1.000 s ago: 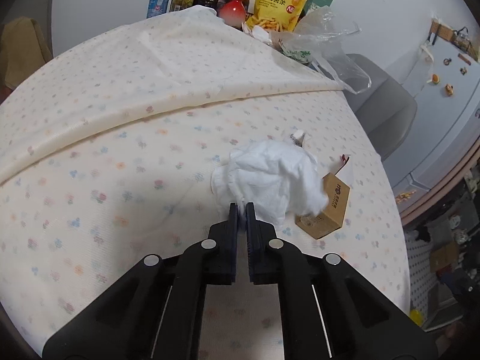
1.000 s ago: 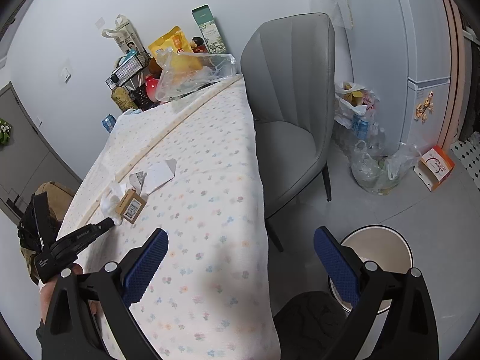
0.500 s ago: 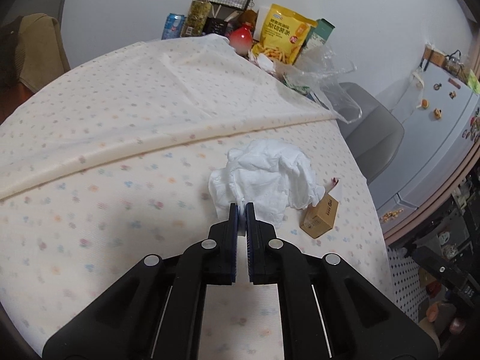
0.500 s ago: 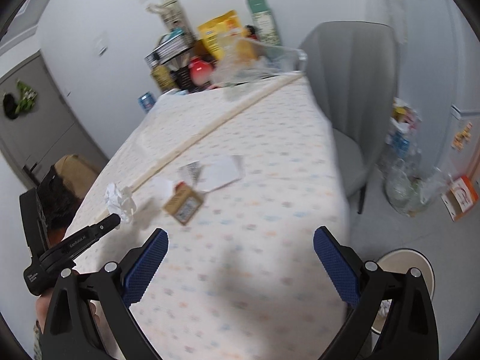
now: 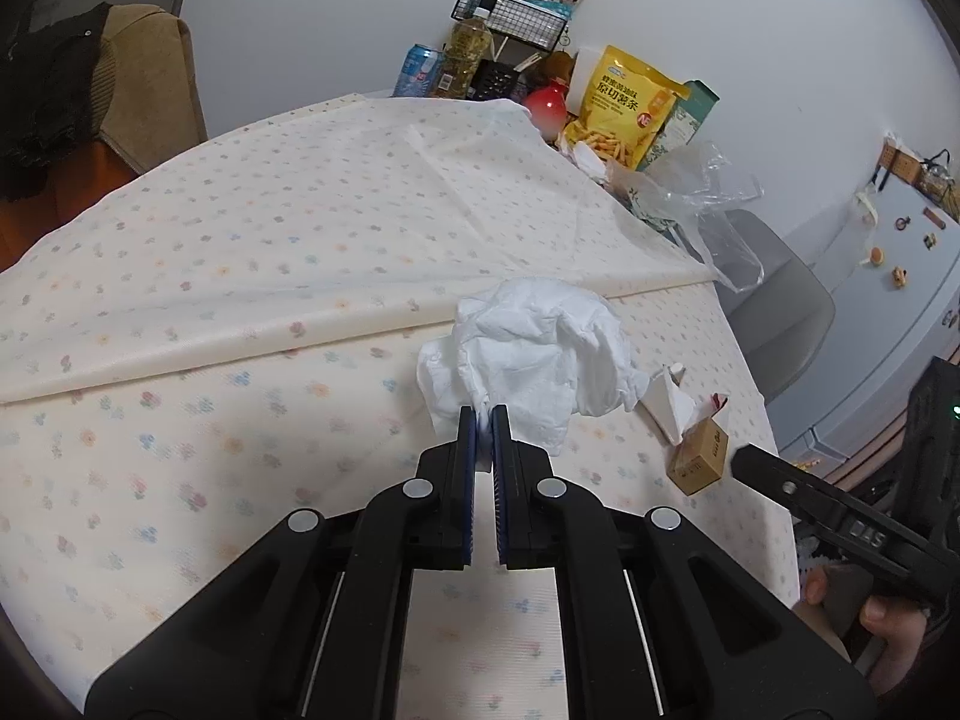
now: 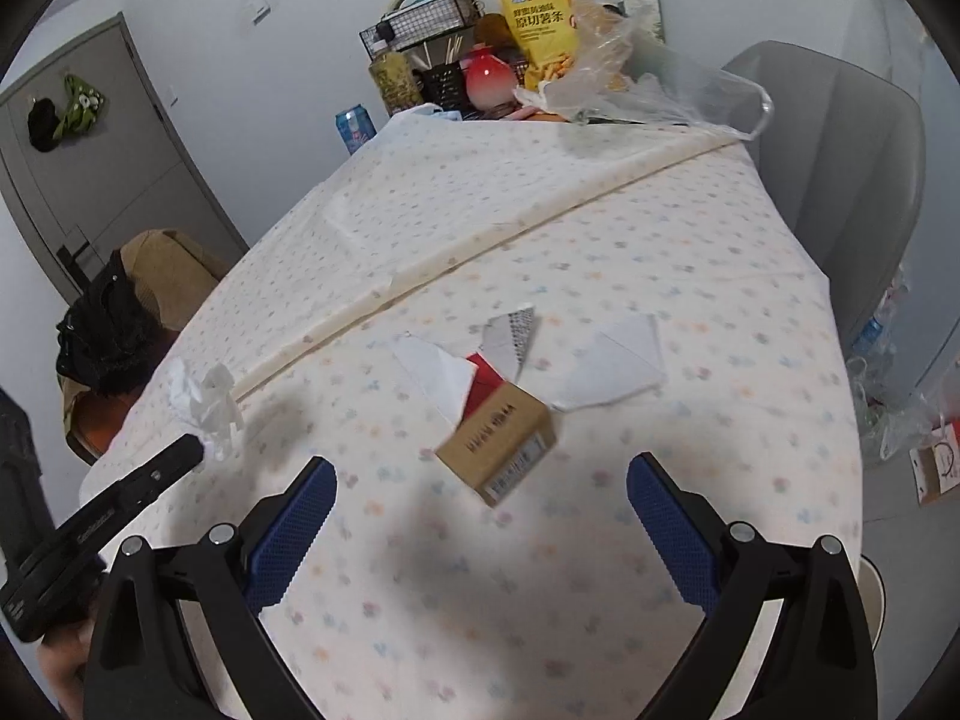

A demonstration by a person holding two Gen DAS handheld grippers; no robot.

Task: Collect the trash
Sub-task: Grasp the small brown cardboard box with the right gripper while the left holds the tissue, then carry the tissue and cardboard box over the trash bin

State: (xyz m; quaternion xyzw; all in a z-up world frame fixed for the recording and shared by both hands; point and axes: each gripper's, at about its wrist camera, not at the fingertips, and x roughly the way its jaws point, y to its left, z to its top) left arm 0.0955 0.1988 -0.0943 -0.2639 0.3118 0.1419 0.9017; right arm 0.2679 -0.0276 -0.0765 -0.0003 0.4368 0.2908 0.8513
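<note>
Left wrist: left gripper (image 5: 485,420) still pinching tissue (image 5: 534,354), lifted; right gripper (image 6: 480,498) spread, nearer box (image 6: 498,441).

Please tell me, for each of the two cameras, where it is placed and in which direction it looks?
Left wrist view: sits on the left claw, looks down along the table toward the wall; its fingers pinch a white tissue; a hand shows at right.
Right wrist view: sits on the open right claw, looks down the table at a small box; a hand shows at lower left.
Shared: tissue, box, snack bag.
</note>
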